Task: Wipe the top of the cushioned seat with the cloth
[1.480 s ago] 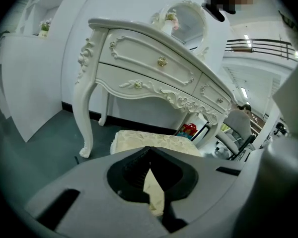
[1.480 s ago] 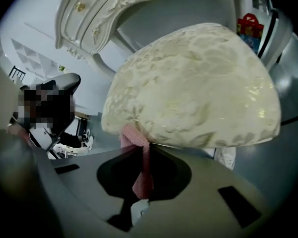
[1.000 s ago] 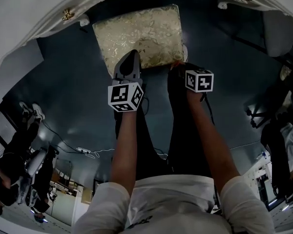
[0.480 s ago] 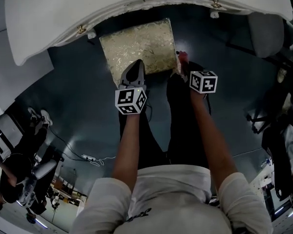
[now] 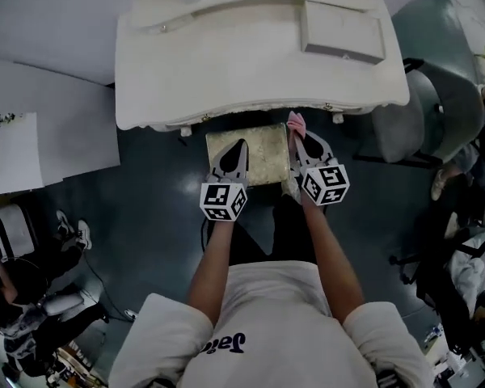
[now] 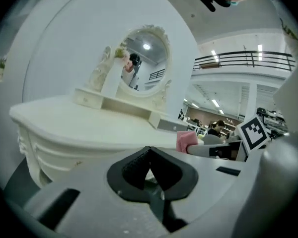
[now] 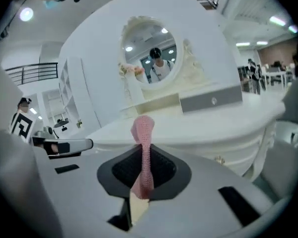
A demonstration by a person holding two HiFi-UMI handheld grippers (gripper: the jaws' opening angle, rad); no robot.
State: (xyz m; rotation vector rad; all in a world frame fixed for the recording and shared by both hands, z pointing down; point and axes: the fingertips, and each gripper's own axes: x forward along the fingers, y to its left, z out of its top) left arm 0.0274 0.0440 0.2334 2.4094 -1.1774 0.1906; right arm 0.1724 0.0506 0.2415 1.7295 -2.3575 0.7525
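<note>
Cloth (image 7: 143, 128), pink and knitted in look, stands upright between the jaws of the right gripper (image 7: 145, 162). We find those jaws clenched on its lower part, and the free end rises above them. In the head view the cloth shows past the gripper's tip, near the right rear corner of the cushioned seat (image 5: 263, 156) and close under the front edge of the dressing table (image 5: 259, 55).

We note that the seat has a pale gold patterned top. It sits on the dark floor (image 5: 153, 208), tucked against the front of the table, and its rear edge lies in the table's shadow. The right gripper lies along the seat's right edge. We cannot tell whether the cloth touches the cushion.

The left gripper (image 6: 150, 152) hangs over the left part of the seat, pointing toward the table. Its own view shows the jaws pressed together with nothing between them.

Both grippers are level with one another and well apart, and bare cushion shows between them.

The dressing table is white with a curved front. An oval mirror (image 6: 145, 58) in an ornate frame stands on it. A grey chair (image 5: 416, 115) stands to the right of the table.
</note>
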